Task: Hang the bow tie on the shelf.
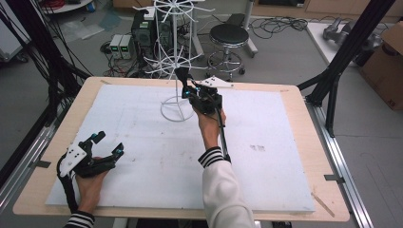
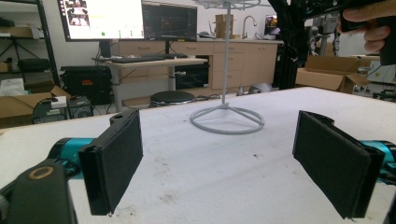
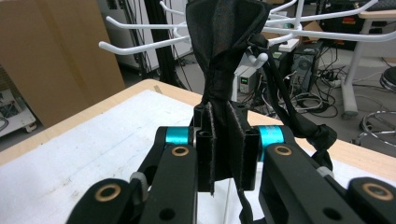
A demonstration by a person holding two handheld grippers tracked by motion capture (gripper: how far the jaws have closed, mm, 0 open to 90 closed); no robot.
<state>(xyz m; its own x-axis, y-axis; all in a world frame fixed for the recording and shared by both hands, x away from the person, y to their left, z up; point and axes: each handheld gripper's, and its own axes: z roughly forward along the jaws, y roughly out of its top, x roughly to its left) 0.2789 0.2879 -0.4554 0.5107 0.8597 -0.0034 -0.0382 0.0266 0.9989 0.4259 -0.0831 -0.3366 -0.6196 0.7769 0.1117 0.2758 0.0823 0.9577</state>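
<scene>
A white wire rack [image 1: 176, 108] stands at the far middle of the white mat [image 1: 157, 161]; its ring base [image 2: 227, 119] and pole face my left gripper. My right gripper [image 1: 188, 88] is raised beside the rack's pole, shut on a black fabric item [image 3: 224, 56]. The fabric rises from the jaws to the rack's white hooks [image 3: 140, 45], and its black strap [image 3: 280, 100] runs past a hook's knob. The fabric [image 1: 181, 74] hangs dark against the pole. My left gripper [image 1: 108, 144] rests low at the mat's near left, open, with nothing between its pads [image 2: 116, 161].
Behind the table stand a black stool [image 1: 229, 35] and computer towers [image 1: 142, 29] with cables on the floor. A black frame post [image 1: 349, 52] and a cardboard box [image 1: 387, 64] are at the right. The table's wooden edge [image 1: 304, 118] borders the mat.
</scene>
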